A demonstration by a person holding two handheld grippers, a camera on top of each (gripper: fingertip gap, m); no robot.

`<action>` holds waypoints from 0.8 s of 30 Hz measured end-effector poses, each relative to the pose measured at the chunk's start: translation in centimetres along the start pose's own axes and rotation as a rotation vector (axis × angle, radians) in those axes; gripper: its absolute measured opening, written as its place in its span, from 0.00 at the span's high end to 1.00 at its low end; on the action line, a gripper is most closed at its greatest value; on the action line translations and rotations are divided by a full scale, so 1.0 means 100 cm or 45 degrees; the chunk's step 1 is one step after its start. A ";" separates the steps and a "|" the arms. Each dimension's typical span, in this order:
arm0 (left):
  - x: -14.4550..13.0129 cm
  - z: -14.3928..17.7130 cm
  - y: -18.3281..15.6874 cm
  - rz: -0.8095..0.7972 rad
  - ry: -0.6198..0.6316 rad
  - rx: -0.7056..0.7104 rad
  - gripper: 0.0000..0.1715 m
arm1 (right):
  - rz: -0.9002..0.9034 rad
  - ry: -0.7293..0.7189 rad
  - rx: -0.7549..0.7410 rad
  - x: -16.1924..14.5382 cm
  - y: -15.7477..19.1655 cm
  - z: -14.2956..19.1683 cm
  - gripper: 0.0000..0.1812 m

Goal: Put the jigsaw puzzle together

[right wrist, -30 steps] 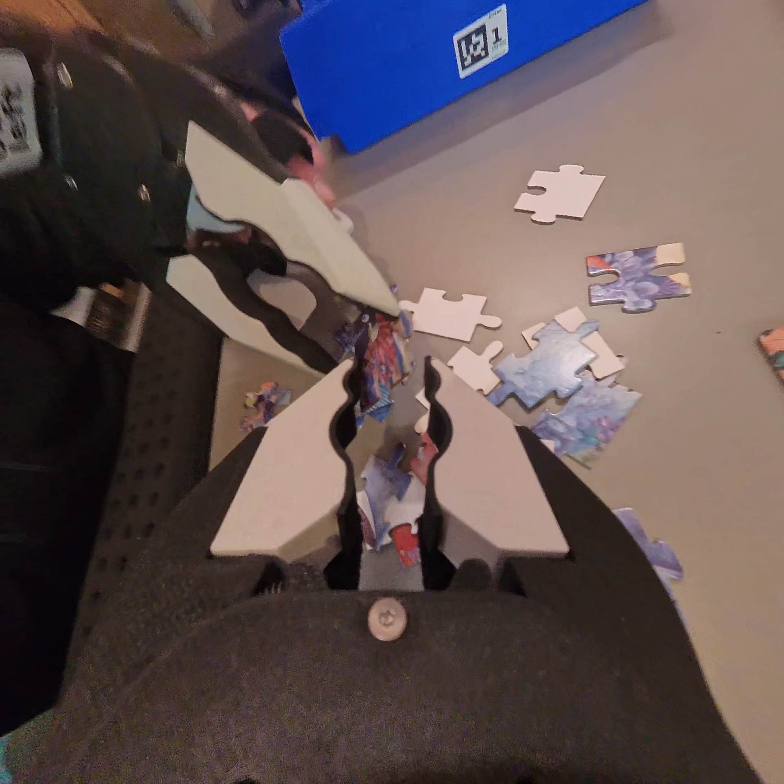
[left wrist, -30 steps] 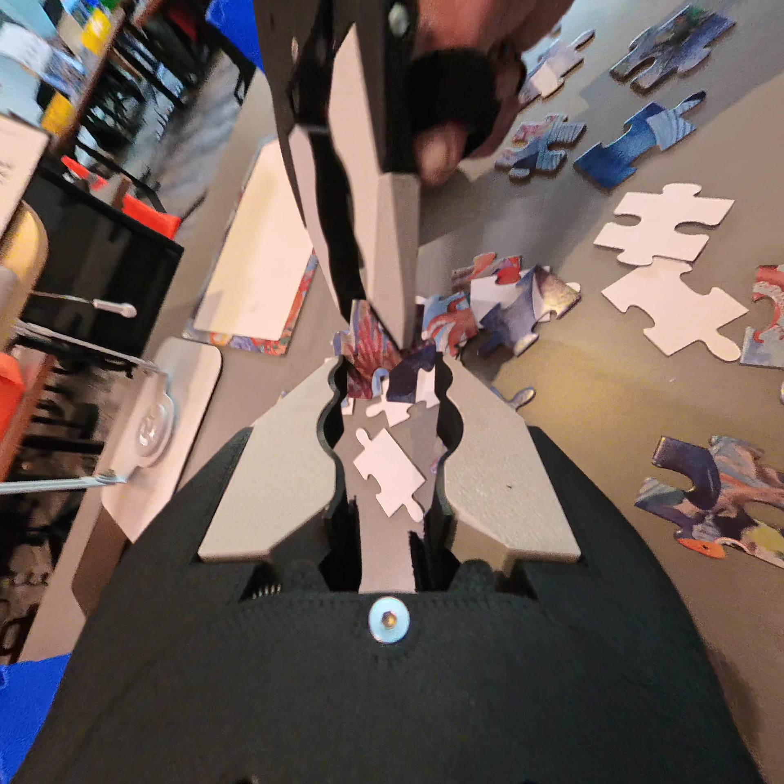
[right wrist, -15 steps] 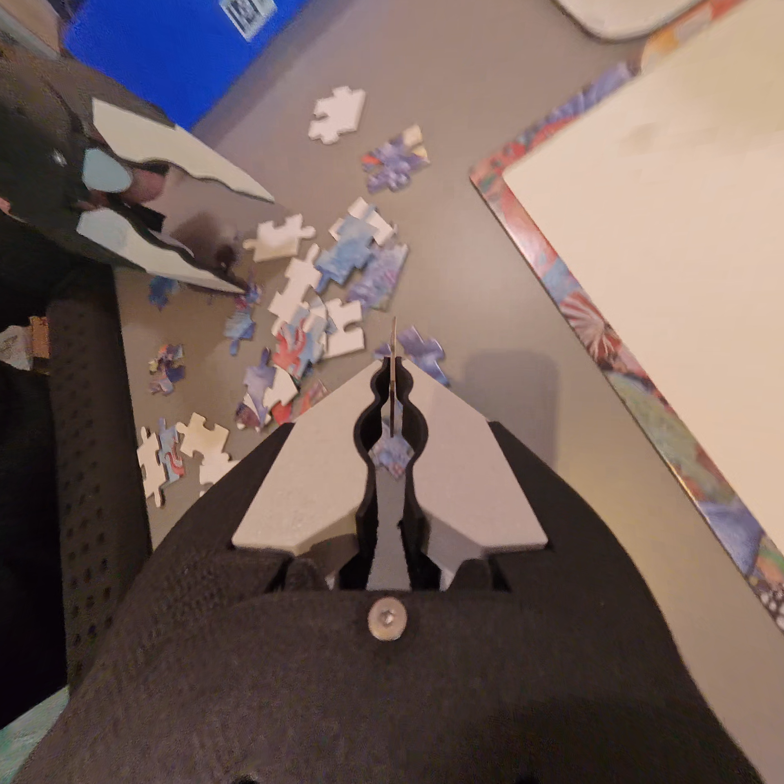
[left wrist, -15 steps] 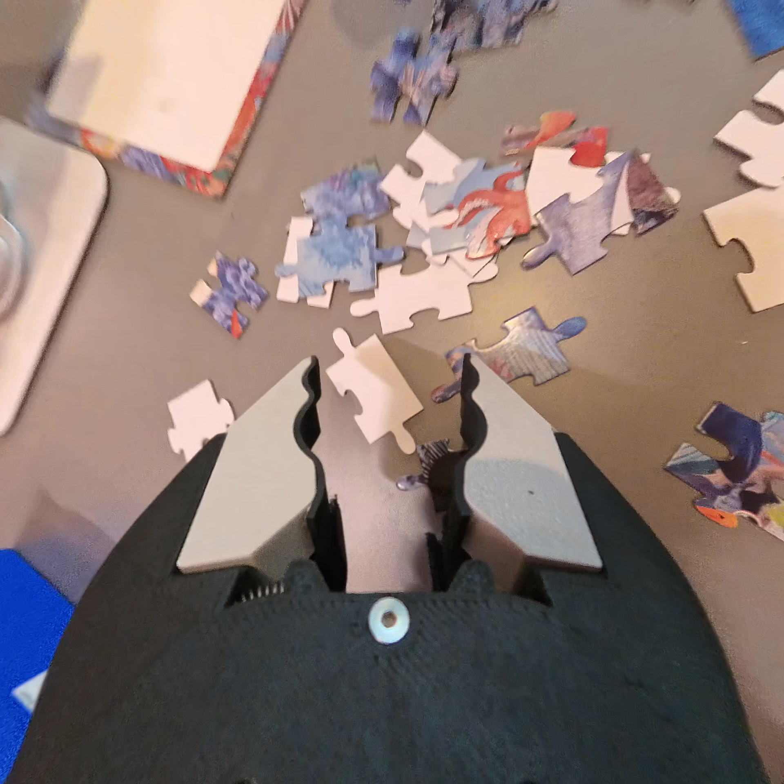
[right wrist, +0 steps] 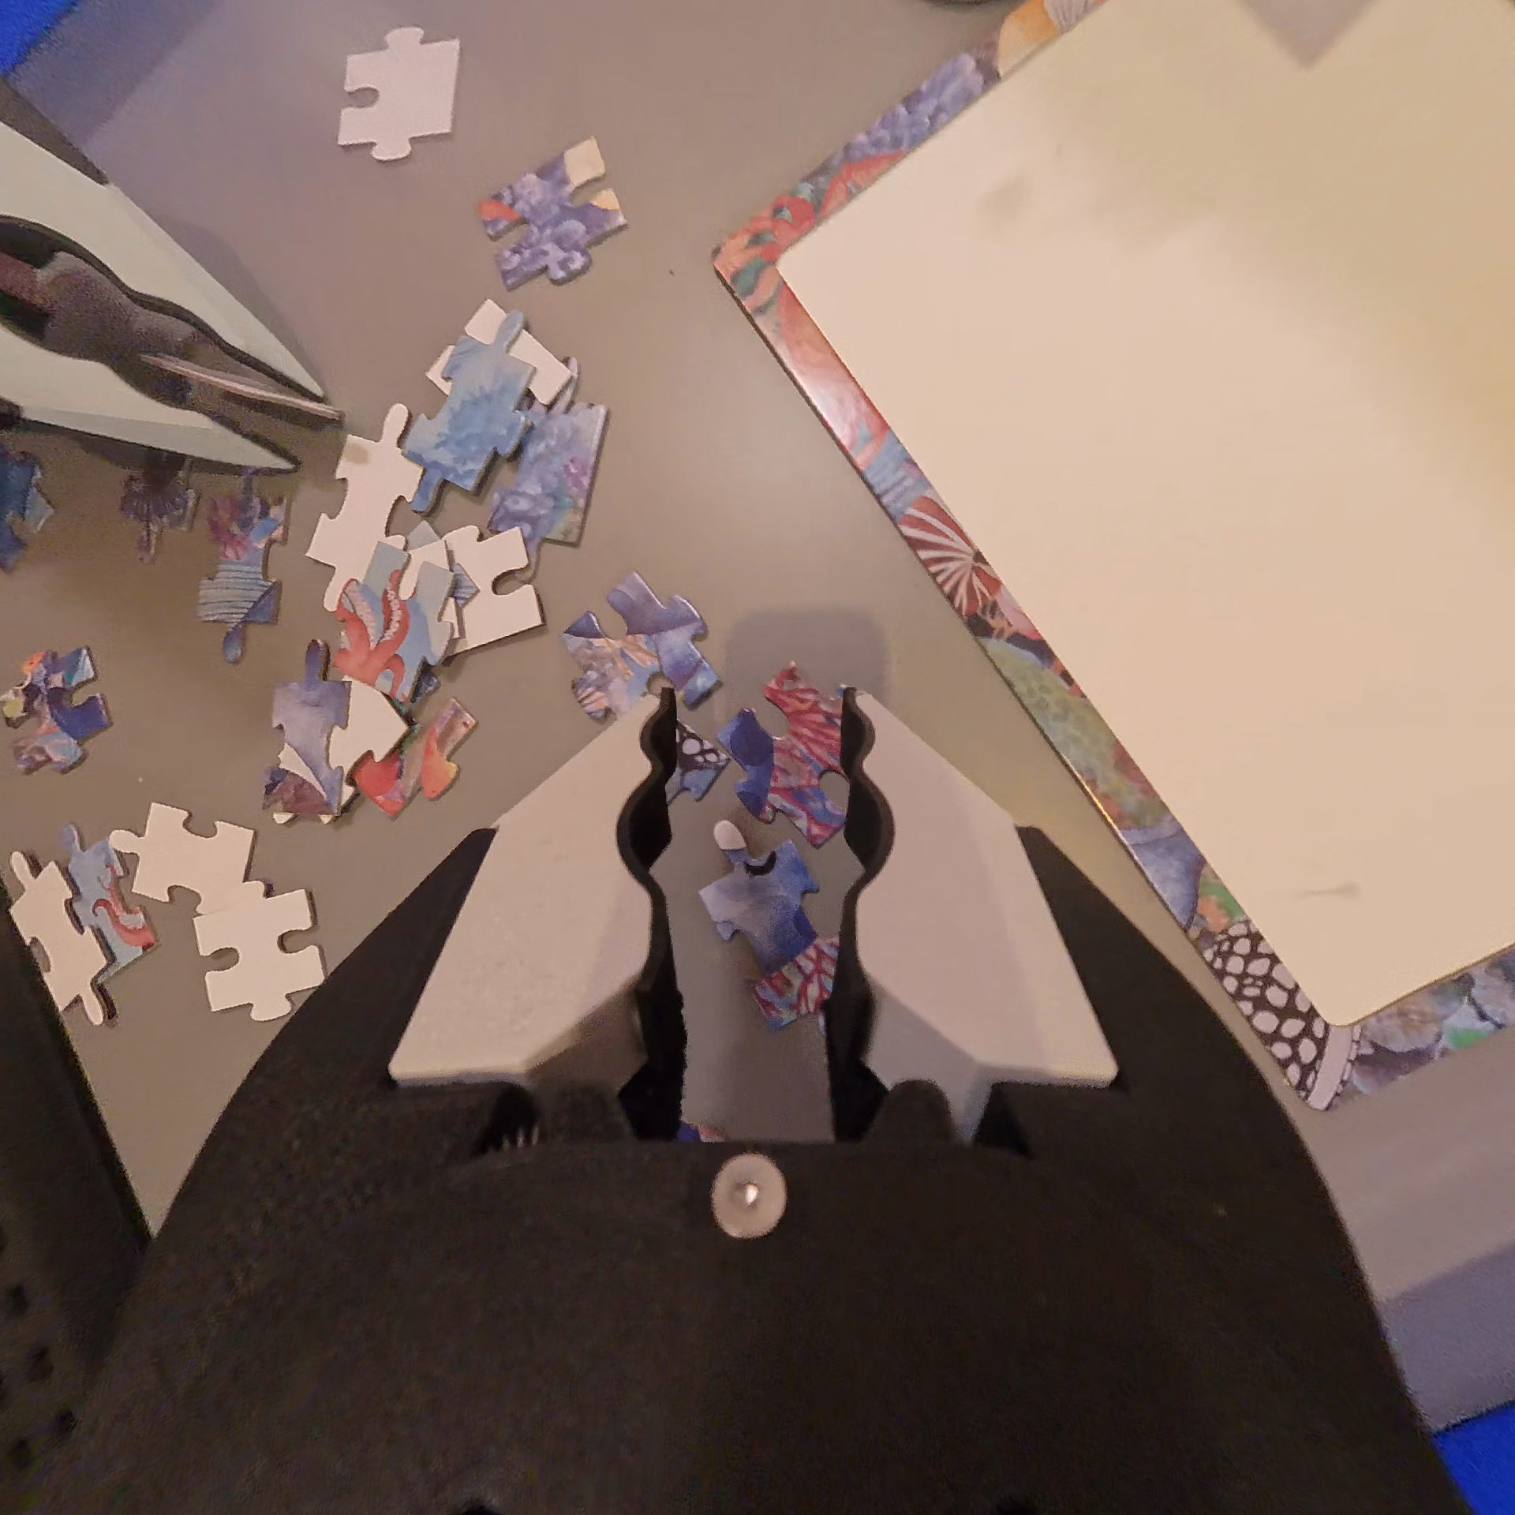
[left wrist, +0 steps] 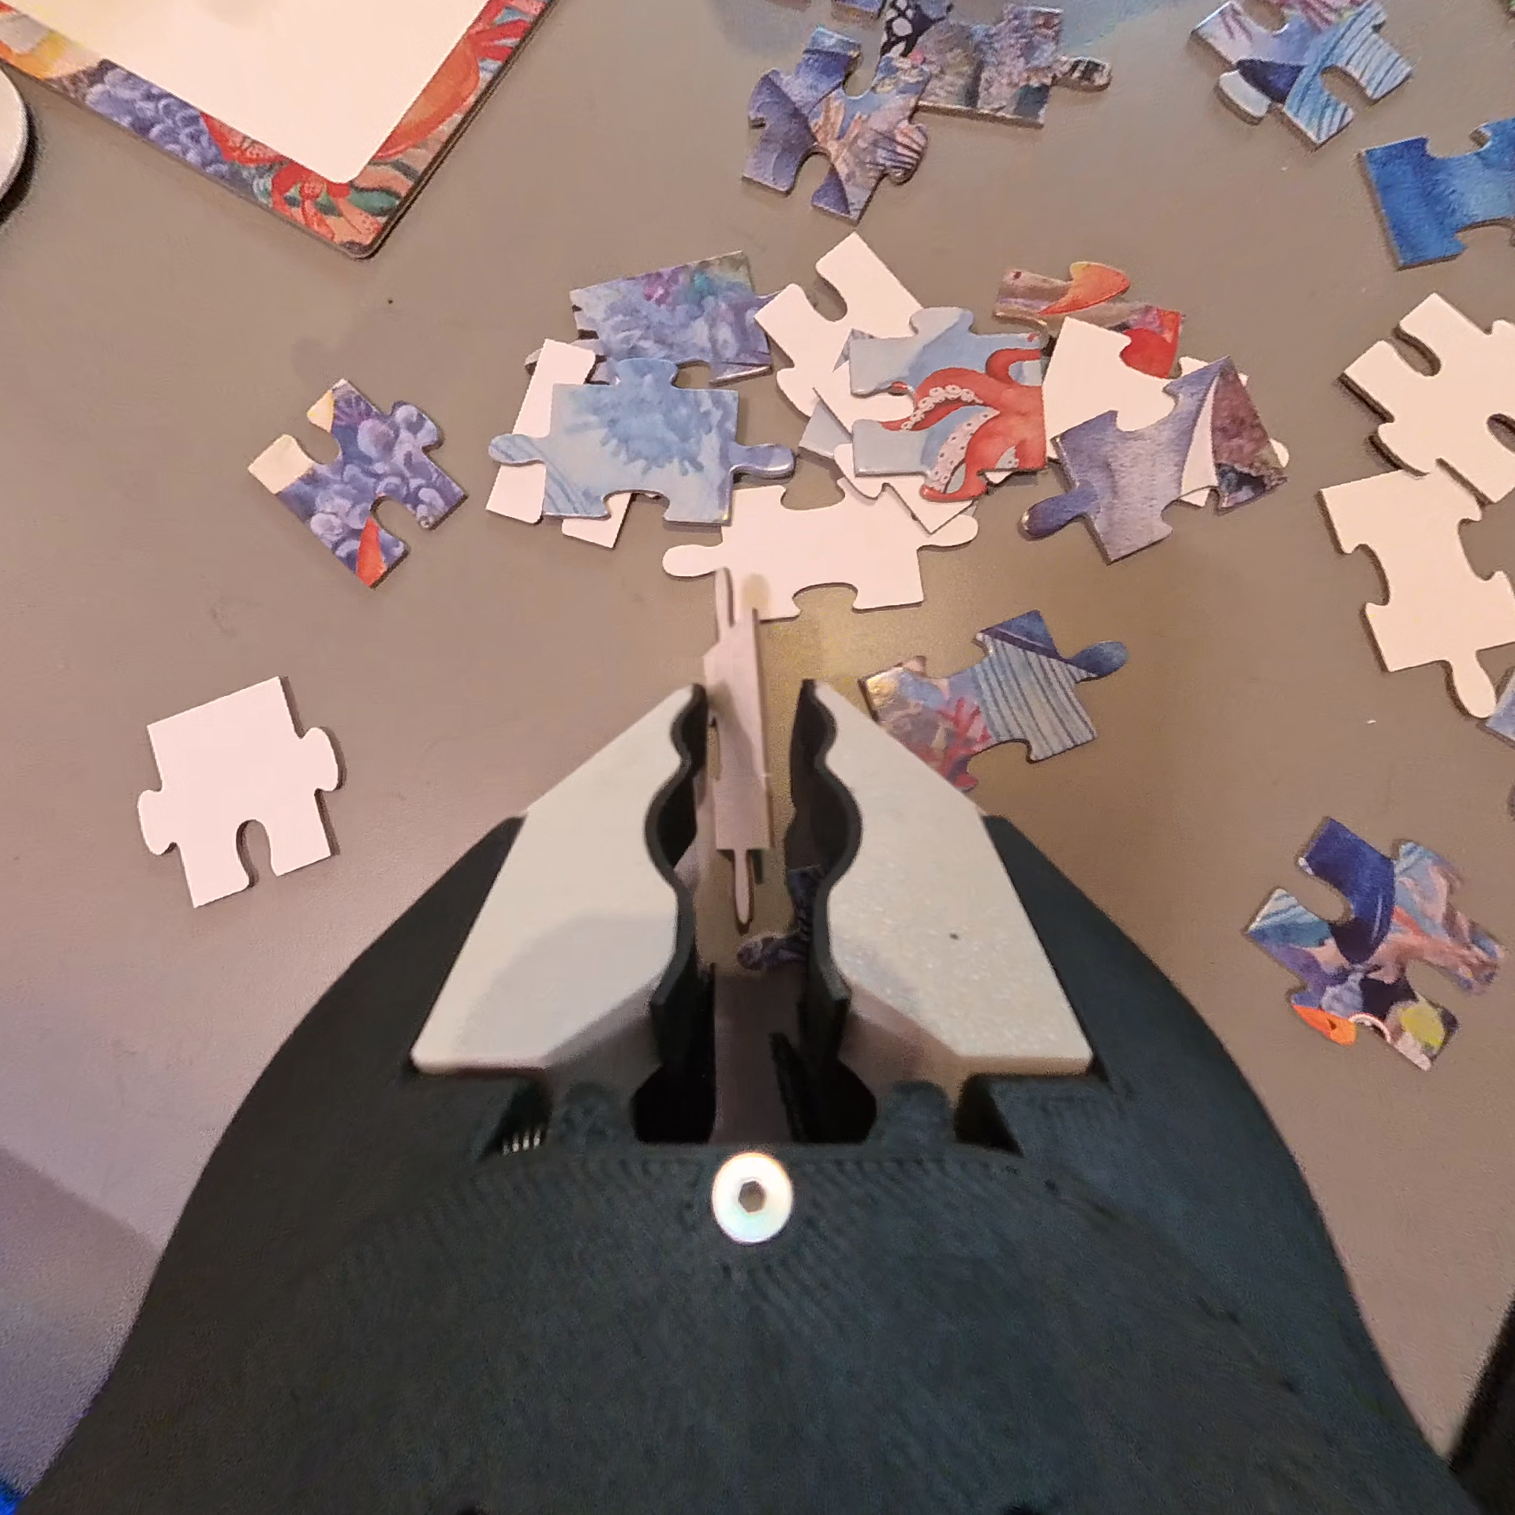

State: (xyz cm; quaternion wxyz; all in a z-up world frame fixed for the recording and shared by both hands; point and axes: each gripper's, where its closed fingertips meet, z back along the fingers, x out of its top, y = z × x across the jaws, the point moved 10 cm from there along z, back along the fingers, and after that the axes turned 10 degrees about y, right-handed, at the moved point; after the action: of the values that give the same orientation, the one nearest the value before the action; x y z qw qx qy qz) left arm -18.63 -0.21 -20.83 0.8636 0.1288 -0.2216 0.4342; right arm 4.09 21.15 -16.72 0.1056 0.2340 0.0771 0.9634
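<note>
L gripper (left wrist: 750, 697) jaws pinch 1 edge-on piece (left wrist: 740, 738); R gripper (right wrist: 758, 697) jaws apart, empty.

The right tongs (right wrist: 756, 705) stand open over the grey worktop (right wrist: 713, 459). Between the two fingers lie two puzzle pieces face up: a blue and red piece (right wrist: 787, 758) near the tips and a blue piece (right wrist: 766, 910) below it. To the right lies the puzzle board (right wrist: 1189, 459) with a colourful border. At the left are scattered pieces (right wrist: 426, 574), some showing their white back, and the other tongs (right wrist: 316, 434).
</note>
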 end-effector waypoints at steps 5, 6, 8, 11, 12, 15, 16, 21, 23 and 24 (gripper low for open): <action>0.000 0.001 0.001 -0.009 -0.006 0.006 1.00 | 0.108 -0.068 -0.030 0.010 0.017 0.007 0.82; 0.000 0.002 0.001 0.006 -0.034 -0.015 1.00 | 0.143 -0.093 -0.023 0.013 0.023 0.010 0.82; 0.003 0.007 0.001 0.030 -0.110 -0.101 1.00 | 0.260 -0.171 0.045 0.020 0.042 0.014 0.82; 0.012 0.018 -0.005 0.046 -0.304 -0.302 1.00 | 0.403 -0.244 0.257 0.030 0.080 0.010 0.81; 0.015 0.022 -0.007 0.054 -0.356 -0.354 1.00 | 0.436 -0.255 0.332 0.033 0.092 0.005 0.81; 0.020 0.025 -0.014 0.044 -0.437 -0.477 1.00 | 0.501 -0.240 0.493 0.038 0.122 -0.015 0.83; 0.021 0.026 -0.016 0.030 -0.451 -0.497 1.00 | 0.513 -0.240 0.521 0.039 0.128 -0.022 0.84; 0.024 0.028 -0.024 -0.046 -0.490 -0.489 0.99 | 0.476 -0.298 0.683 0.041 0.136 -0.036 1.00; 0.025 0.029 -0.023 -0.026 -0.514 -0.534 0.96 | 0.455 -0.319 0.715 0.041 0.133 -0.035 1.00; 0.025 0.028 -0.023 -0.016 -0.514 -0.549 0.93 | 0.455 -0.318 0.705 0.042 0.132 -0.034 1.00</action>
State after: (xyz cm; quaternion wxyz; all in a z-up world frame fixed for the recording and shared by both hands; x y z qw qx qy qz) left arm -16.23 -0.97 -17.21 0.8122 0.0273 -0.4753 0.3373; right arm -3.32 9.08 -15.32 -0.1234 0.3796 0.2797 0.8732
